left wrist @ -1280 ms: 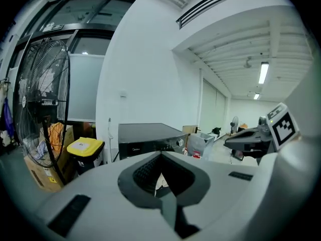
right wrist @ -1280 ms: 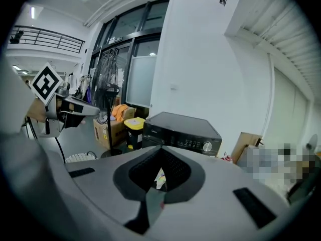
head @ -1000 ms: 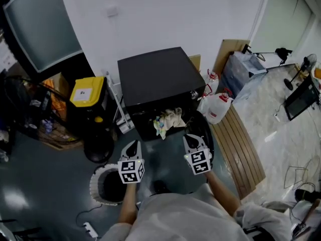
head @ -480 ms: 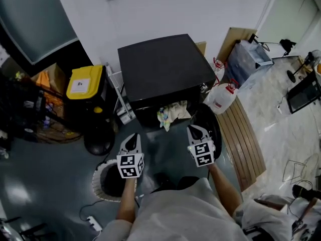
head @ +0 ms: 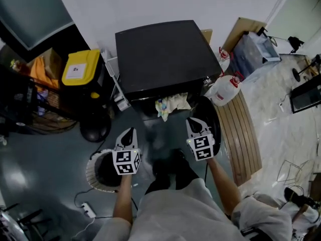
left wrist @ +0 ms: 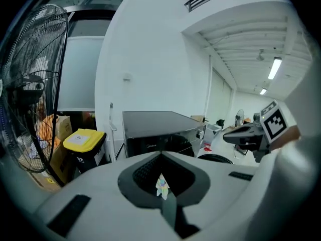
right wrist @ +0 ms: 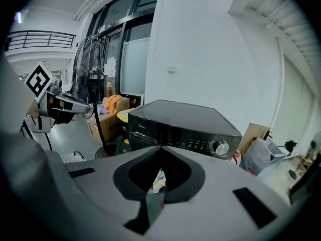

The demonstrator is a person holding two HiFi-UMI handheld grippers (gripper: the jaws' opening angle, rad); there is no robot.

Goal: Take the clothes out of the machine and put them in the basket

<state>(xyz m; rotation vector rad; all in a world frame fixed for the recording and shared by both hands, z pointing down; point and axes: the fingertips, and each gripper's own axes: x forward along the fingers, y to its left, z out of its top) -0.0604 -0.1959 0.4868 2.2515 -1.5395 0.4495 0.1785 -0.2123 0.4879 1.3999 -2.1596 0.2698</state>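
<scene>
We see one black machine [head: 160, 54] in the upper middle of the frame. One bunch of pale clothes [head: 172, 104] hangs out of its front. One white basket [head: 90, 168] sits at the lower left. Our left gripper [head: 129, 132] and right gripper [head: 193, 120] are both closed tight and hold nothing.

- Black bin with yellow lid [head: 80, 67]: upright by the white wall [head: 150, 4], with a cardboard box [head: 44, 67] just beside it.
- Standing fan [left wrist: 30, 79]: wire cage, upright, near the bin.
- White jug with red cap [head: 227, 88]: on the floor at the end of a slatted wooden board [head: 244, 134].
- Clear storage box [head: 253, 51]: beside a cardboard sheet [head: 246, 26] leaning on the wall.
- White power strip [head: 86, 210]: lying on the grey floor [head: 30, 164].
</scene>
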